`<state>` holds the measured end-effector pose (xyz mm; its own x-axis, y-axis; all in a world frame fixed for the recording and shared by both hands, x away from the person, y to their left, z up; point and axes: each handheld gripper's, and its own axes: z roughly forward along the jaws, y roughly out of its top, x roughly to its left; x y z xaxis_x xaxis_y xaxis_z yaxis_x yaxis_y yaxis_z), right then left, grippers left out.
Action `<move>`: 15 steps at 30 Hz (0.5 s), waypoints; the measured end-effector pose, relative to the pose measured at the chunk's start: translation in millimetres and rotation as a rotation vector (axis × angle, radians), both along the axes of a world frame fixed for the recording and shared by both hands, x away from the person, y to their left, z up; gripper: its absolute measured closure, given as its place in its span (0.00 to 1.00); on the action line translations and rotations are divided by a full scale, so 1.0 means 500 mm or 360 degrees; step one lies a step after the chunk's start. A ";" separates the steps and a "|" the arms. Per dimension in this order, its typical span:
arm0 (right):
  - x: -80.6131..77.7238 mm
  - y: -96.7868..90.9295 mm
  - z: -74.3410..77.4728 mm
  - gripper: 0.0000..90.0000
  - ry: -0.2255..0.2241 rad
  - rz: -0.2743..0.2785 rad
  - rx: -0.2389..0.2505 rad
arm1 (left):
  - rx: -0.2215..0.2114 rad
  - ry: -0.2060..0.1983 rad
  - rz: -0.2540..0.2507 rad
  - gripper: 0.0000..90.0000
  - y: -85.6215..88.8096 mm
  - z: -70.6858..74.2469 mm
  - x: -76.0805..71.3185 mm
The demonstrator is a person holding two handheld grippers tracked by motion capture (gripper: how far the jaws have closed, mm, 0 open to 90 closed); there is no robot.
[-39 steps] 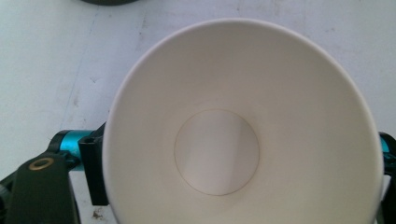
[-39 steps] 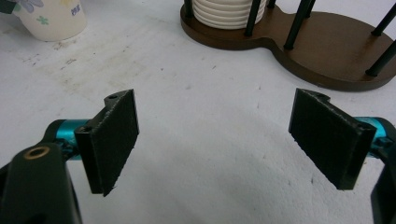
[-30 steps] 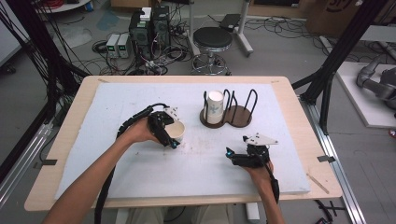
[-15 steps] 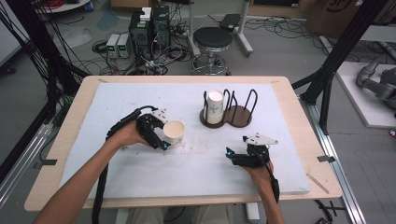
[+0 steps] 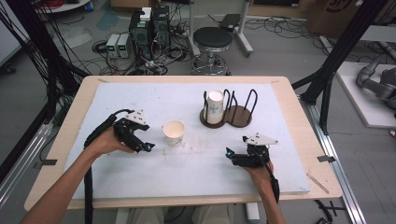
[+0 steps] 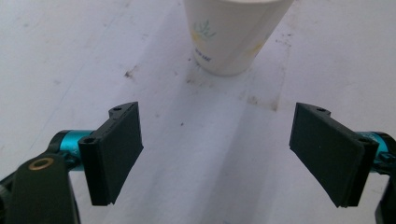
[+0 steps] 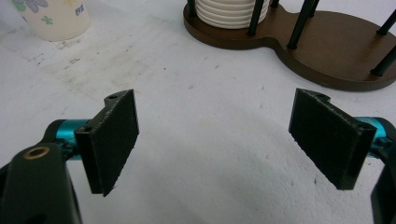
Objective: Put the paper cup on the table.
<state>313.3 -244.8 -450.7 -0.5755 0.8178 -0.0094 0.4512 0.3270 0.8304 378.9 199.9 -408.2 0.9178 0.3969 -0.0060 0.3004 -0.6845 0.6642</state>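
Observation:
A white paper cup [image 5: 173,132] with a small floral print stands upright on the white mat, mouth up. My left gripper [image 5: 145,143] lies just left of it, apart from it. In the left gripper view the cup [image 6: 233,35] stands ahead of the left gripper [image 6: 219,154], whose jaws are open with only bare mat between them; they have just been closing a little. My right gripper [image 5: 232,156] rests on the mat at the front right, and the right gripper view shows it [image 7: 219,144] open with nothing between its jaws.
A brown two-slot cup holder [image 5: 239,119] with black wire posts stands behind the right gripper. Its left slot holds a stack of paper cups [image 5: 215,106]. The right gripper view shows the holder [image 7: 327,51] ahead on the right and the lone cup [image 7: 53,16] far left.
My left gripper has let go of the cup and drawn back to the left, leaving the cup standing alone. The right hand has kept still.

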 end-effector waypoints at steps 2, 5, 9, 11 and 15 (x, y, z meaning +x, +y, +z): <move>0.000 -0.001 0.000 0.18 0.0000 -0.0002 0.0006 | -0.0053 -0.0035 0.0051 0.19 0.015 0.002 -0.012; 0.001 0.000 0.000 0.18 0.0003 -0.0004 0.0004 | -0.0134 -0.0032 0.0123 0.19 0.035 -0.001 -0.029; 0.000 0.001 0.000 0.18 0.0001 -0.0005 -0.0003 | -0.0166 -0.0035 0.0196 0.19 0.059 -0.011 -0.051; -0.001 0.001 0.000 0.18 0.0003 -0.0013 0.0003 | -0.0180 -0.0045 0.0253 0.19 0.070 -0.017 -0.060; -0.001 0.000 0.000 0.18 -0.0004 -0.0005 0.0002 | -0.0268 -0.0100 0.0385 0.19 0.091 -0.025 -0.082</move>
<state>312.9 -244.7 -450.8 -0.5729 0.8196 -0.0098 0.4500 0.3245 0.8320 338.0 245.4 -420.7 0.7974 0.6023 -0.0366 0.3962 -0.4769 0.7846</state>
